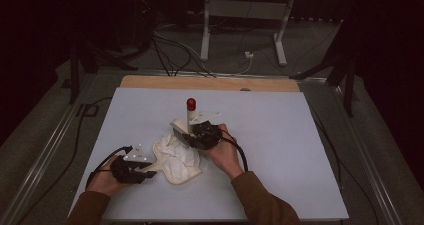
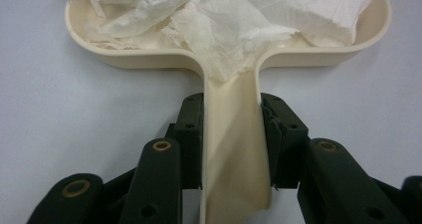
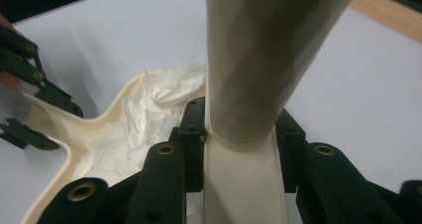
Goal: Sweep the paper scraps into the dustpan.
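A cream dustpan (image 1: 181, 175) lies on the white table, loaded with crumpled white tissue (image 1: 175, 152). My left gripper (image 1: 149, 171) is shut on the dustpan's handle (image 2: 234, 139), black pads pressed to both its sides, and the pan's rim (image 2: 149, 59) and the tissue (image 2: 234, 20) lie just ahead. My right gripper (image 1: 194, 135) is shut on a cream brush handle (image 3: 259, 59) that stands nearly upright at the pan's far edge, with its red tip (image 1: 191, 103) on top and its head (image 1: 179, 127) down by the tissue. The right gripper view also takes in the dustpan (image 3: 114, 109) and the left gripper (image 3: 35, 99).
The white tabletop (image 1: 280, 150) stretches wide to the right and far side, ending in a wooden strip (image 1: 210, 82). Beyond it on the dark floor lie cables (image 1: 170, 50) and a white metal stand (image 1: 245, 15). Rails run along both table sides.
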Motion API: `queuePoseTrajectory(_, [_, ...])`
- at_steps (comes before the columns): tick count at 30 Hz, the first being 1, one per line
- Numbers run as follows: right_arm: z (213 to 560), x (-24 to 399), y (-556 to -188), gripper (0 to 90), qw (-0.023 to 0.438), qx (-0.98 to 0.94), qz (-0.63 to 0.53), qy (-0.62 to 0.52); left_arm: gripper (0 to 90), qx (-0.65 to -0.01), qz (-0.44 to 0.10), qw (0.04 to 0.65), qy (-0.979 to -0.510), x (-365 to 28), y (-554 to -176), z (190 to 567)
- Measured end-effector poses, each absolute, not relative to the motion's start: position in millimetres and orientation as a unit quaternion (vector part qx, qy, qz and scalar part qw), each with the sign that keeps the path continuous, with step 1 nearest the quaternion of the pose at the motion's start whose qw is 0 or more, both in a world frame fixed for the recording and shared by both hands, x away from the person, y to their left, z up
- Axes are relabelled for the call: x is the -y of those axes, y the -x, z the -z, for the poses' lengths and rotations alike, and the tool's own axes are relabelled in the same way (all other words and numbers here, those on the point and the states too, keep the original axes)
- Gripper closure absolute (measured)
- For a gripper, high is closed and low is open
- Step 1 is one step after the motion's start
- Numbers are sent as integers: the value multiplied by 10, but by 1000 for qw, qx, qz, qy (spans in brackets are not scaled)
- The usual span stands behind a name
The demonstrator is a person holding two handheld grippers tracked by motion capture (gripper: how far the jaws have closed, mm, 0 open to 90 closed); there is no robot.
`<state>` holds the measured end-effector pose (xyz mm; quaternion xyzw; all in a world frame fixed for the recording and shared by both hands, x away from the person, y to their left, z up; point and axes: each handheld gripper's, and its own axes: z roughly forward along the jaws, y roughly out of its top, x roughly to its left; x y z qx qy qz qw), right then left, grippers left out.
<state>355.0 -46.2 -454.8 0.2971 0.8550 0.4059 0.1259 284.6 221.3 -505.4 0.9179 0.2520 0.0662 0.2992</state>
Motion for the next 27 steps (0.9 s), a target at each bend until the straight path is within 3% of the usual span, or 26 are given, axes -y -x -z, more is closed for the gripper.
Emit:
queuePoseTrajectory(16, [4465,793,-3442,668,189,-844,-365,-345,664,-234,-58,299,-923,-2182,-2801,5053])
queuePoseTrajectory(27, [4667,862,-3308,668,195,-834,-342,-386,664,-229,-55,299,-925,-2153,-2762,5049])
